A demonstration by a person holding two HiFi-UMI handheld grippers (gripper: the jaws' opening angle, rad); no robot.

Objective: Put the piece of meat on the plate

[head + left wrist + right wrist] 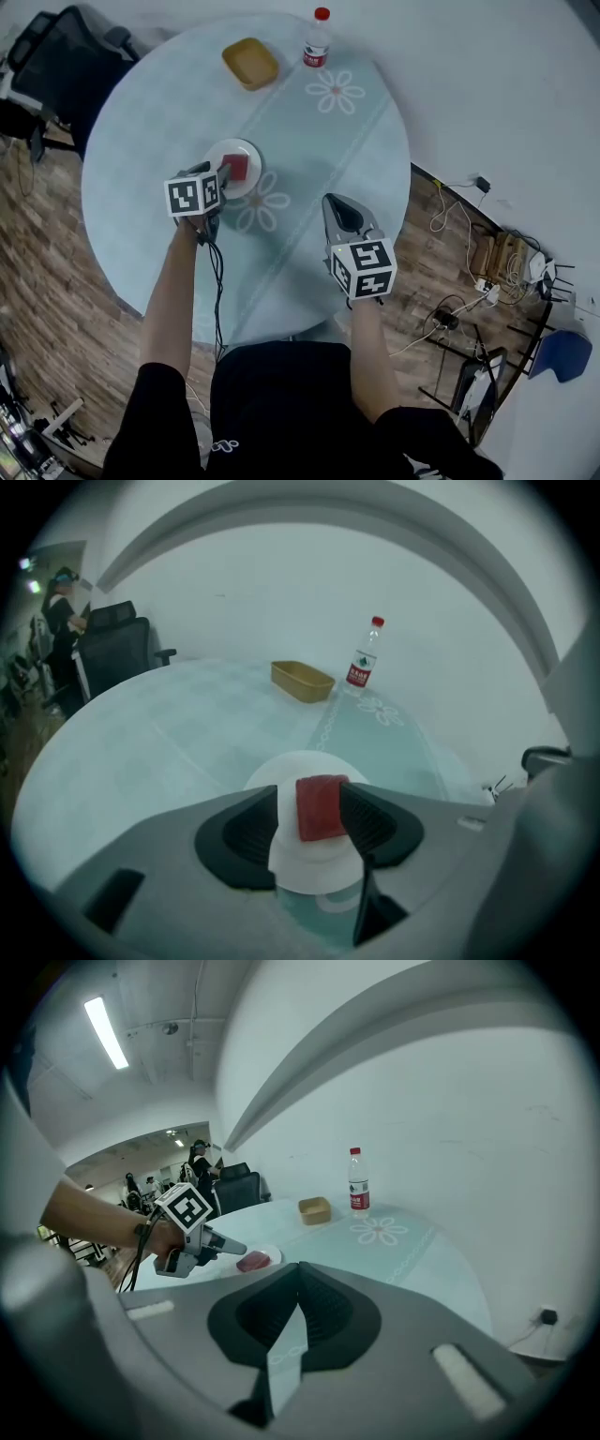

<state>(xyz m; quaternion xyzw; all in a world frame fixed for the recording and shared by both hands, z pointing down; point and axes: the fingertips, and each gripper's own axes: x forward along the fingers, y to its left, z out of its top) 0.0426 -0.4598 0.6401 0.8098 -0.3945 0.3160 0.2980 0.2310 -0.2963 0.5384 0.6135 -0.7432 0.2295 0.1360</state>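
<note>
A red block of meat (235,169) lies on a small white plate (247,147) on the round pale-blue table (319,159). My left gripper (225,174) reaches over the plate from its near-left side. In the left gripper view the meat (322,806) sits between the open jaws above the plate (300,764): it is close against the right pad and a gap shows at the left pad. My right gripper (337,203) hovers over the table to the right, shut and empty. The right gripper view shows the meat (253,1261) on the plate (273,1254).
A yellow dish (250,63) and a water bottle with a red cap (318,39) stand at the table's far side. An office chair (66,56) is at the far left. Cables and a power strip (483,272) lie on the wooden floor to the right.
</note>
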